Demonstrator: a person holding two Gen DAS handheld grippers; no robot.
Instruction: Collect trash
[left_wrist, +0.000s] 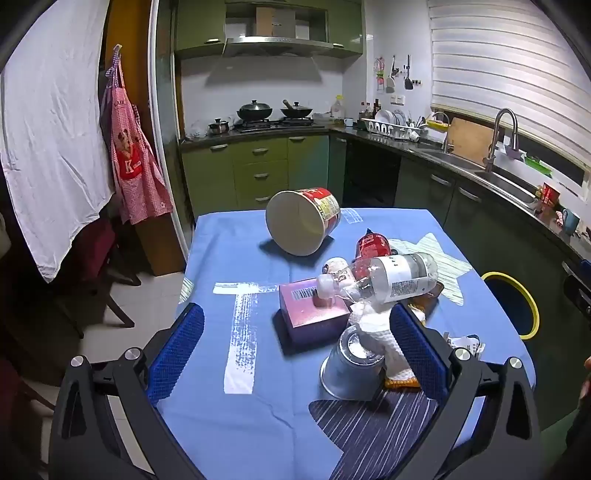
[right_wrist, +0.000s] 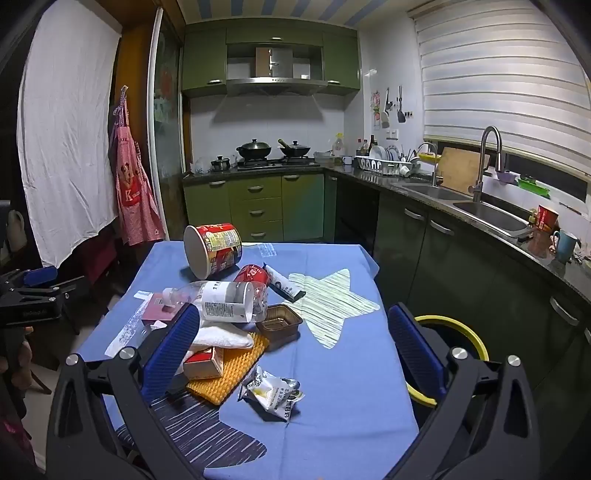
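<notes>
1. The left tool (left_wrist: 295, 325) stands wide, holding nothing, over the blue-clothed table (left_wrist: 236, 236).
2. The right tool (right_wrist: 291, 328) is likewise wide and empty.
3. Trash lies piled mid-table: a clear plastic bottle (right_wrist: 229, 299) on its side, a tipped red paper noodle tub (left_wrist: 303, 221), a crumpled snack wrapper (right_wrist: 273, 393).
4. A yellow-rimmed bin (right_wrist: 465, 332) stands beside the table's right edge.
</notes>
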